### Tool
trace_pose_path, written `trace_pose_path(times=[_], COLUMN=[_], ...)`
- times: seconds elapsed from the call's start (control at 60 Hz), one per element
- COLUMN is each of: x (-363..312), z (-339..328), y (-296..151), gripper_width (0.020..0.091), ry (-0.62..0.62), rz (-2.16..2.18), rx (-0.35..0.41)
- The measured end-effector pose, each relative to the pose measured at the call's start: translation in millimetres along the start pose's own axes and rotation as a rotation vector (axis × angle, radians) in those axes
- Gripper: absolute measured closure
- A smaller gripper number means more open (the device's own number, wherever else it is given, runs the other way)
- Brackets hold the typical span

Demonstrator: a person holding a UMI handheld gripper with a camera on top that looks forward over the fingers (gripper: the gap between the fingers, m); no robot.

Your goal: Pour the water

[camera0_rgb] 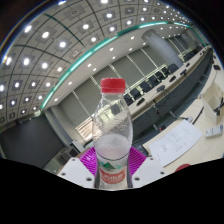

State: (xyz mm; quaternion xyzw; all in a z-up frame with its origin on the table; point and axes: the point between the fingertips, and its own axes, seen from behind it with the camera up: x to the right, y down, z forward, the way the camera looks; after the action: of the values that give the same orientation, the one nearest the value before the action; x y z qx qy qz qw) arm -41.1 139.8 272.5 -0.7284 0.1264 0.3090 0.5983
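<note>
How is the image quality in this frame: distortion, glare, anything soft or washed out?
Gripper view: strong fisheye bend, ceiling lights curving in arcs; the bright desk surface looks washed out; the water bottle between the fingers is fairly sharp, highlights on its clear plastic; the distant chairs are small and soft.

A bottle (112, 135) stands upright between the fingers of the gripper (112, 170), its cap (113, 86) uppermost, a pad close on either side; whether the pads press it cannot be told; a table (185, 135) lies to the right, just beyond the fingers; rows of seats (150, 88) stretch well behind the bottle; ceiling lights (60, 40) spread overhead.
</note>
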Motion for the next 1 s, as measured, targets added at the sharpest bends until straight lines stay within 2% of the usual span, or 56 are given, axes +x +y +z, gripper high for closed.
trace_pose_path(times=[0.133, 0.333, 0.45, 0.683, 0.767, 0.917, 0.95, 0.983, 1.0], x=[64.6, 156.8, 193.5, 224.8, 227.3, 230.6, 234.2, 234.3, 234.0], z=[-1.6, 3.9, 8.9, 12.1, 6.9, 6.4, 4.2, 1.2, -0.4], y=[-18.1, 7.9, 41.4, 83.6, 81.5, 85.5, 87.5, 88.9, 88.7], gripper_width=[0.0736, 0.0736, 0.0737, 0.0734, 0.0717, 0.0541, 0.0428, 0.0251, 0.0241], ry=[0.085, 0.18, 0.164, 0.138, 0.133, 0.144, 0.158, 0.164, 0.168], rz=[-0.295, -0.576, -0.627, -0.675, -0.648, -0.611, -0.609, -0.603, -0.598], rx=[0.006, -0.096, -0.155, -0.204, -0.181, -0.223, -0.245, -0.257, -0.261])
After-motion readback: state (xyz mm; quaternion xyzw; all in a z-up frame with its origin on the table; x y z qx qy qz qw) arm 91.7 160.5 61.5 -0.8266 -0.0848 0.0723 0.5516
